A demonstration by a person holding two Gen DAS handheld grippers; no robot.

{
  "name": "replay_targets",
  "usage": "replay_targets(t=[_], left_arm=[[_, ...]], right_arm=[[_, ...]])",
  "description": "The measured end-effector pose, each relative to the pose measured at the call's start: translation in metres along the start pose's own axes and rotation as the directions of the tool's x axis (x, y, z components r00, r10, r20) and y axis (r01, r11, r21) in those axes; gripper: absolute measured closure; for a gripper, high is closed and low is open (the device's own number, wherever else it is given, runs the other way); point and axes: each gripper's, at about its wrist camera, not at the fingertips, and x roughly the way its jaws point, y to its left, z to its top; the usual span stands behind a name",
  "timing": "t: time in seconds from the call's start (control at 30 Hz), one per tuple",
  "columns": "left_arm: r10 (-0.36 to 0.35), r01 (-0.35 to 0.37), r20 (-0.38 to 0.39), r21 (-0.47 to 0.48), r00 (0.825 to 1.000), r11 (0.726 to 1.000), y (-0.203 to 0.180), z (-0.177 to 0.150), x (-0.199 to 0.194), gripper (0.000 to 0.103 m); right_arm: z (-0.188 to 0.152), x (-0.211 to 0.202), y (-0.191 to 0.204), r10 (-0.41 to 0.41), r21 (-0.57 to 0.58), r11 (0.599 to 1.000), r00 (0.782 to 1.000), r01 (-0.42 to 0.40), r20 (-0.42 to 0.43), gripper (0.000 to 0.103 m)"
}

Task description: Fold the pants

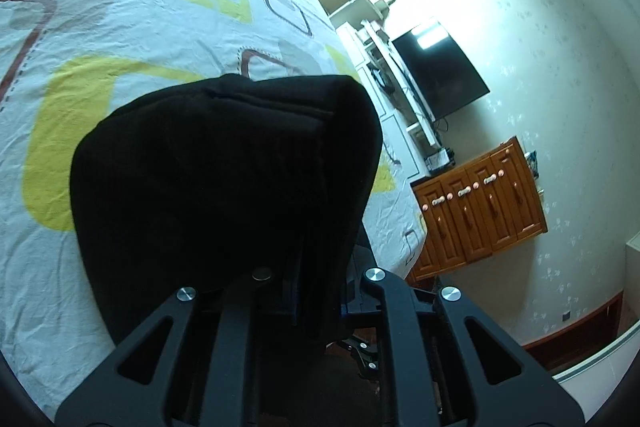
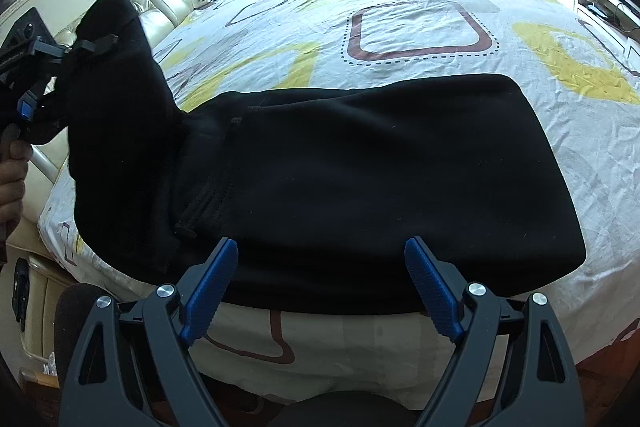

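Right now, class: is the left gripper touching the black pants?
Touching. In the right wrist view the left gripper is shut on a raised end of the pants, lifting it off the bed.

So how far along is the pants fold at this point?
Partly done: the black pants lie on the patterned bed sheet as a flat, doubled-looking block. In hand: the left gripper is shut on one end of the fabric, lifted off the bed. The right gripper is open at the near edge, holding nothing. Left: lay the lifted end across the block and smooth it.
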Motion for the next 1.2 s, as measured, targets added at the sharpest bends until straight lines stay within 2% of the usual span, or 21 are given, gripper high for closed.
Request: replay_targets(t=[0.17, 0.33, 0.43, 0.5, 0.57, 0.63, 0.7, 0.77, 0.83, 0.93, 1.0, 1.07, 1.1, 1.2], left_arm=[[0.051, -0.049, -0.101, 0.025, 0.994, 0.999, -0.004, -0.008, 0.069, 0.091], [0.123, -0.120, -0.174, 0.029, 0.977, 0.992, 0.008, -0.013, 0.119, 0.088], [0.115, -0.118, -0.168, -0.010, 0.979, 0.993, 0.013, -0.015, 0.129, 0.079], [0.072, -0.079, -0.155, -0.035, 0.985, 0.996, 0.007, -0.016, 0.128, 0.071], [0.048, -0.051, -0.150, -0.013, 0.987, 0.999, -0.004, -0.019, 0.124, 0.059], [0.044, -0.041, -0.131, 0.028, 0.990, 0.999, -0.018, -0.023, 0.113, 0.037], [0.033, -0.028, -0.090, 0.062, 0.995, 0.998, -0.030, -0.028, 0.095, 0.034], [0.033, -0.028, -0.049, 0.089, 0.998, 0.996, -0.035, -0.034, 0.072, 0.027], [0.054, -0.056, 0.023, 0.110, 0.998, 0.992, -0.031, -0.043, 0.043, 0.015], [0.098, -0.111, 0.128, 0.097, 0.987, 0.989, -0.013, -0.057, 0.003, 0.009], [0.130, -0.141, 0.171, 0.054, 0.977, 0.989, 0.013, -0.066, -0.016, 0.009], [0.150, -0.150, 0.165, -0.015, 0.975, 0.989, 0.046, -0.074, -0.027, 0.009], [0.154, -0.145, 0.151, -0.065, 0.977, 0.987, 0.065, -0.078, -0.029, 0.009], [0.106, -0.078, 0.135, -0.199, 0.985, 0.977, 0.109, -0.085, -0.032, 0.009]], right_arm=[[0.002, -0.004, -0.006, 0.020, 0.029, 0.999, 1.000, -0.020, 0.007, 0.019], [0.003, -0.005, -0.014, 0.045, 0.067, 0.997, 0.999, -0.045, 0.005, 0.018], [0.004, -0.005, -0.015, 0.053, 0.073, 0.996, 0.999, -0.053, 0.005, 0.019], [0.005, -0.007, -0.016, 0.061, 0.081, 0.995, 0.998, -0.062, 0.008, 0.018], [0.007, -0.009, -0.019, 0.070, 0.097, 0.993, 0.997, -0.071, 0.012, 0.019], [0.008, -0.012, -0.022, 0.081, 0.119, 0.989, 0.997, -0.083, 0.020, 0.019], [0.010, -0.016, -0.027, 0.096, 0.142, 0.985, 0.995, -0.099, 0.027, 0.019], [0.013, -0.023, -0.032, 0.119, 0.166, 0.978, 0.992, -0.126, 0.046, 0.018], [0.016, -0.030, -0.038, 0.152, 0.189, 0.969, 0.986, -0.161, 0.062, 0.018], [0.025, -0.034, -0.051, 0.259, 0.231, 0.936, 0.964, -0.267, 0.066, 0.018], [0.033, -0.028, -0.062, 0.360, 0.284, 0.889, 0.932, -0.358, 0.049, 0.018], [0.041, -0.018, -0.073, 0.430, 0.338, 0.843, 0.902, -0.419, 0.044, 0.018], [0.045, -0.012, -0.076, 0.436, 0.355, 0.835, 0.899, -0.419, 0.036, 0.018], [0.058, 0.013, -0.084, 0.455, 0.383, 0.824, 0.891, -0.418, -0.008, 0.018]])
